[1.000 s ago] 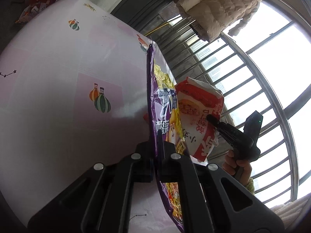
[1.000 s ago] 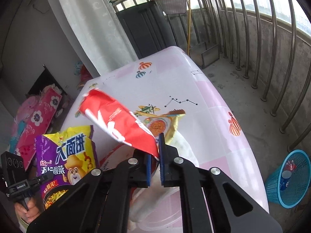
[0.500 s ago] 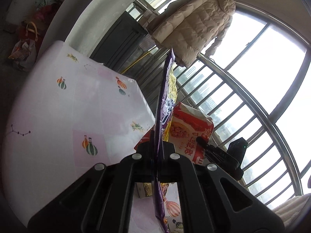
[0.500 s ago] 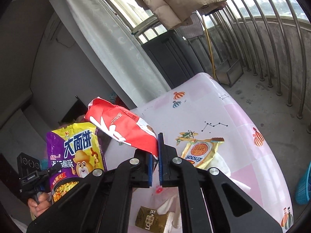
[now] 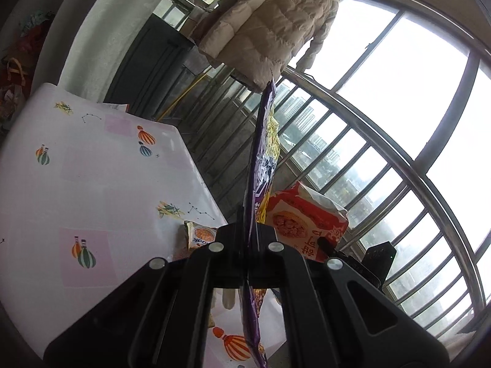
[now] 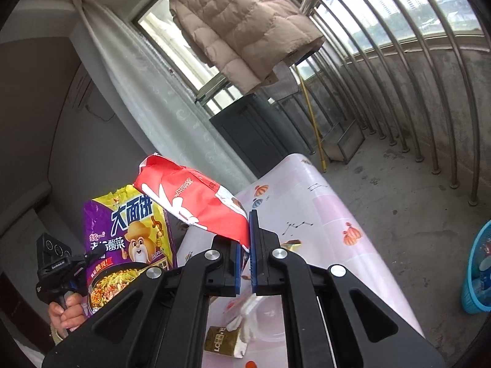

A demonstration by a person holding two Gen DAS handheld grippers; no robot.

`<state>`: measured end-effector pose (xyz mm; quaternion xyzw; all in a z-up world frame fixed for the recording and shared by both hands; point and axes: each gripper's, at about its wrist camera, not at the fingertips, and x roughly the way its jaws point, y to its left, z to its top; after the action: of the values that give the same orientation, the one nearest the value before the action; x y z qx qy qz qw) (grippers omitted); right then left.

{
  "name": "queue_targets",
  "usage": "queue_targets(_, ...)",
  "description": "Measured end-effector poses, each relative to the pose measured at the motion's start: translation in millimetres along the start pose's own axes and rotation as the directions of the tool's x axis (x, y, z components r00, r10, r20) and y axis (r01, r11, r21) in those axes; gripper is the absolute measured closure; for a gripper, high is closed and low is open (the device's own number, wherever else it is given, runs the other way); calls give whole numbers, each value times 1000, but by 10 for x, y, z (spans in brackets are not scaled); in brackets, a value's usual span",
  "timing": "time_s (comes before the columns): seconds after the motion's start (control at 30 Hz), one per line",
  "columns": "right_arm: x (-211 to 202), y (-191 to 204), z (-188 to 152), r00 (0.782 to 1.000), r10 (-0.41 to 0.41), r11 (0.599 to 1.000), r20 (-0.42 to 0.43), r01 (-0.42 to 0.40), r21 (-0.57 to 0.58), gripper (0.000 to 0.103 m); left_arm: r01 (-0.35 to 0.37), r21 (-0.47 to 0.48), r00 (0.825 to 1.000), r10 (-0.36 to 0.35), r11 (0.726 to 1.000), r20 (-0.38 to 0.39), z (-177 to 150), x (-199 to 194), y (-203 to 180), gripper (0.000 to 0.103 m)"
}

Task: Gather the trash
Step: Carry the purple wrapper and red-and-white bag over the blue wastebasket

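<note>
The left hand-held gripper [image 5: 251,242] is clenched on a purple noodle wrapper [image 5: 260,165], which stands edge-on between its jaws and rises toward the window; in the right wrist view the same wrapper shows its printed face at the lower left. The right hand-held gripper [image 6: 249,254] is clenched on a corner of a red snack bag [image 6: 196,202], held up in the air above the counter [image 6: 322,214]. Both bags hang clear of the counter's balloon-patterned cover. On the counter lie a small orange packet [image 5: 199,237], a brown carton [image 6: 225,342] and some white plastic scraps [image 6: 248,309]. A blue basket [image 6: 478,273] stands on the balcony floor at the right edge, well apart from the counter. A beige padded coat [image 6: 239,24] hangs above by the railing
</note>
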<state>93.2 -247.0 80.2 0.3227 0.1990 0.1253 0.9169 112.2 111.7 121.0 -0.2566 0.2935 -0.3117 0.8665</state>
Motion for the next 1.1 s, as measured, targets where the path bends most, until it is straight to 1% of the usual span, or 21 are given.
queue_targets(0.1,-306,-192,25,996,-78,997,51,77,22,98,25,33,999,-23,999,-46,-7,365,-274,103)
queue_targets(0.17,-540,-360,17,987,-137,990,87,133,47,98,55,70,994,-48,996,-95,-60,645,-477,103)
queue_targets(0.23,-749,-543,13,970,-212,976,119,204,73,98,72,117,986,-53,991,-156,-135,958,-698,103)
queue_targets(0.3,-946,-754,19,947,-287,955,141,272,119,98,102,159,972,-64,982,-226,-232,1285,-928,103)
queue_targets(0.33,-1054,-846,12,933,-326,942,154,307,137,98,121,187,963,-69,975,-261,-283,1453,-1073,103)
queue_targets(0.37,-1170,-918,6,913,-371,926,167,349,147,98,142,219,955,-75,965,-286,-348,1580,-1204,103)
queue_targets(0.43,-1379,-1042,-10,865,-465,884,189,440,159,98,166,293,943,-64,942,-327,-482,1855,-1481,103)
queue_targets(0.53,-1591,-1304,-47,797,-579,812,174,544,209,98,190,391,920,-25,900,-390,-760,2284,-1841,103)
queue_targets(0.57,-1630,-1411,-81,764,-626,775,153,590,227,98,193,417,912,-6,888,-411,-866,2427,-1934,103)
queue_targets(0.63,-1640,-1642,-144,691,-717,688,91,681,250,98,198,455,892,33,868,-450,-1084,2692,-2070,103)
queue_targets(0.67,-1633,-1787,-183,661,-749,648,50,714,266,98,202,466,881,48,862,-470,-1191,2819,-2109,103)
queue_targets(0.7,-1625,-1938,-225,641,-768,615,8,734,288,98,207,469,869,59,859,-492,-1288,2942,-2129,103)
queue_targets(0.77,-1609,-2224,-289,609,-791,561,-63,761,325,98,210,474,845,85,855,-528,-1465,3207,-2200,103)
queue_targets(0.83,-1611,-2460,-319,578,-808,515,-110,785,344,98,214,477,828,101,852,-552,-1605,3428,-2257,103)
queue_targets(0.9,-1598,-2698,-320,544,-825,468,-150,808,357,98,217,469,807,113,856,-579,-1729,3614,-2274,103)
queue_targets(0.97,-1570,-2954,-306,519,-833,425,-190,821,381,98,219,475,796,126,852,-592,-1810,3755,-2311,103)
queue_targets(1.0,-1533,-3106,-285,500,-839,400,-215,834,380,98,216,484,792,138,848,-595,-1854,3816,-2322,103)
queue_targets(1.03,-1466,-3256,-267,477,-844,372,-247,851,371,98,213,489,788,148,846,-598,-1893,3866,-2310,103)
queue_targets(1.1,-1307,-3622,-233,438,-840,322,-321,878,354,96,207,484,775,159,850,-611,-1923,3964,-2330,103)
